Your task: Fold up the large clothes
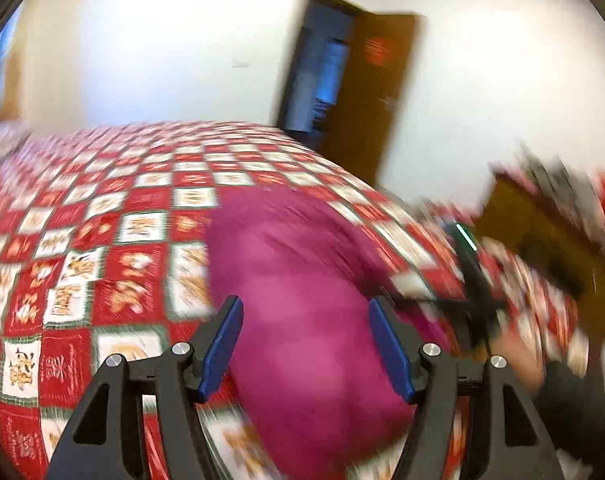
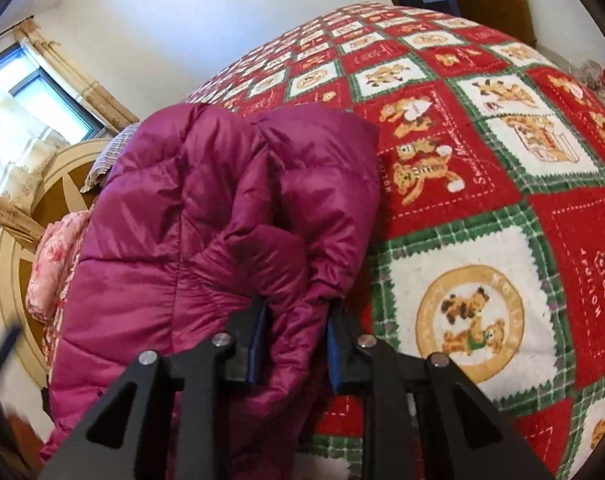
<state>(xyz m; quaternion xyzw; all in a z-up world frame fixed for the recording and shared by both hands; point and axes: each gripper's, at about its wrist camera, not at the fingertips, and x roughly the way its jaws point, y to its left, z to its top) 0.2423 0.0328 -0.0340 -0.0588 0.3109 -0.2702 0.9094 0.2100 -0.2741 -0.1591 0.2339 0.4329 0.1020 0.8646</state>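
Bare quilt (image 2: 482,208) lies open to the right of the jacket (image 2: 206,216); the jacket's puffed bulk blocks the left side, with the headboard (image 2: 58,184) and pillow (image 2: 50,256) beyond it.

Right gripper (image 2: 296,344) clamped on fold of magenta puffer jacket (image 2: 206,216). Jacket bunched along left edge of bed, on red-green teddy-bear quilt (image 2: 482,184). Window (image 2: 34,92), curtains beyond.

Magenta quilted jacket (image 2: 206,208); red, white, green checked teddy-bear bedspread (image 2: 482,168); brown door (image 1: 366,92)
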